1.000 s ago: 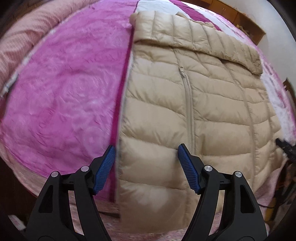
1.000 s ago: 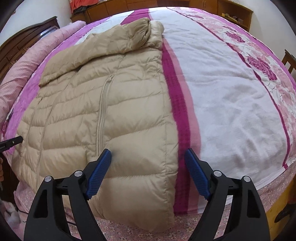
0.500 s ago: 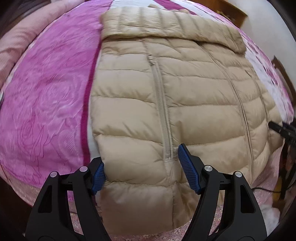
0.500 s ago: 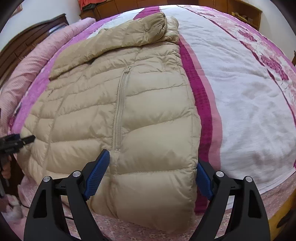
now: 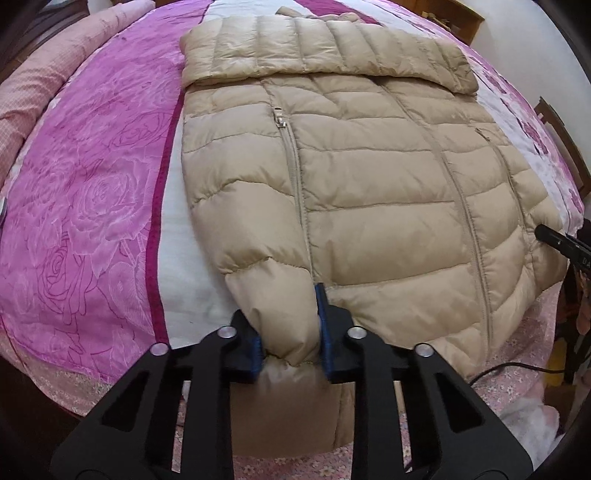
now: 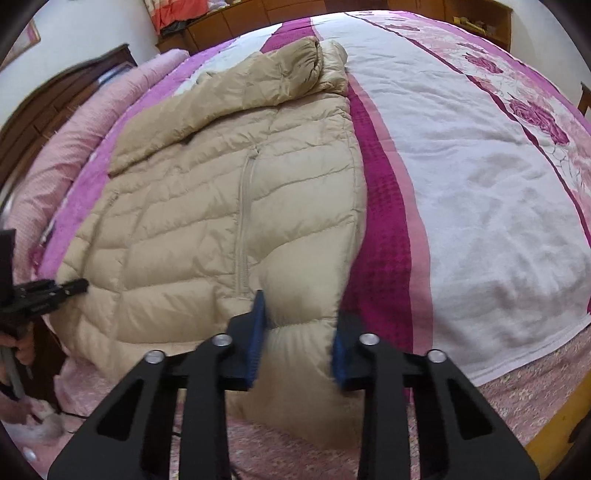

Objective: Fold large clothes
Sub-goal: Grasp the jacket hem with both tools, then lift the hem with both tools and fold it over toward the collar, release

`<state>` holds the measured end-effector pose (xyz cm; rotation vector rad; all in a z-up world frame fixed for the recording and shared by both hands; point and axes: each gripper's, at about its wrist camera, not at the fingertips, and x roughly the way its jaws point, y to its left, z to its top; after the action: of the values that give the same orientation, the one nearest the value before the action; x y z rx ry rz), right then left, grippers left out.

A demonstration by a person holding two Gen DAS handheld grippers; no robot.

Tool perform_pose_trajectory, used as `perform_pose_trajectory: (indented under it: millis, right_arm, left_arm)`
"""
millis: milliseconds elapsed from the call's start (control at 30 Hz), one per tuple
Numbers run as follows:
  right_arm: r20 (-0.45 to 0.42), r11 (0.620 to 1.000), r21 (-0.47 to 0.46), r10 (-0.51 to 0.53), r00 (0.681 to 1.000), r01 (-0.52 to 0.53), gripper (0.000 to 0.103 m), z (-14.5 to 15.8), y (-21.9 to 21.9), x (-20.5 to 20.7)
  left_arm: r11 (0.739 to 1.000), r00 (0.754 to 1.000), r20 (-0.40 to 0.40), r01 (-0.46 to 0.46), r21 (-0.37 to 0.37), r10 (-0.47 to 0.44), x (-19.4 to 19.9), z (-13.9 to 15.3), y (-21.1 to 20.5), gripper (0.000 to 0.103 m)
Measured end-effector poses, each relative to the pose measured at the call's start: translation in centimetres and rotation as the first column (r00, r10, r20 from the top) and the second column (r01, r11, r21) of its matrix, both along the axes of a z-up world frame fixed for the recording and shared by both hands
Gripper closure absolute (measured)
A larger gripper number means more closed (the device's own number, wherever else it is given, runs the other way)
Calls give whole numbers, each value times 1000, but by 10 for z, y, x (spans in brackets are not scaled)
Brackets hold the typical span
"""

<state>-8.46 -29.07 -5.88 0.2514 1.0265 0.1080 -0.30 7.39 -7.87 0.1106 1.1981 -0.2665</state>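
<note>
A beige puffer jacket (image 5: 369, 177) lies flat on the bed, zipped, its hood (image 5: 325, 51) at the far end and its hem hanging over the near edge. My left gripper (image 5: 290, 332) is shut on the jacket's near left hem corner. The jacket also shows in the right wrist view (image 6: 207, 206), where my right gripper (image 6: 297, 336) is closed around the near right hem corner, the padding bunched between its blue pads (image 6: 256, 332). Each gripper's tip shows at the edge of the other's view.
The bed has a pink rose-patterned and white cover (image 5: 85, 192) with magenta stripes (image 6: 384, 236). A rolled pink quilt (image 6: 55, 155) lies along the left side. Wooden cabinets (image 6: 229, 26) stand behind the bed. A cable (image 5: 509, 369) hangs at the bed's near edge.
Both grippers moved forward and down onto the jacket's hem and closed from wide open onto its two near corners.
</note>
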Motion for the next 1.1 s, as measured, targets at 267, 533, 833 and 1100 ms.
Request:
perform_pose_trajectory:
  millis: [267, 533, 833, 1100]
  right_arm:
    - [32, 999, 1, 32, 999, -32, 87, 22, 5, -10]
    - [67, 1000, -9, 31, 997, -30, 88, 43, 10, -25]
    - [104, 999, 8, 47, 994, -48, 89, 71, 11, -53]
    - [161, 998, 55, 3, 987, -12, 89, 104, 6, -77]
  left_arm:
    - [999, 999, 11, 35, -1, -35, -10, 25, 3, 87]
    - [992, 992, 26, 121, -22, -120, -32, 54, 4, 87]
    - [984, 985, 27, 173, -50, -172, -70, 88, 8, 87]
    - [983, 990, 58, 136, -120, -129, -96, 123, 19, 87]
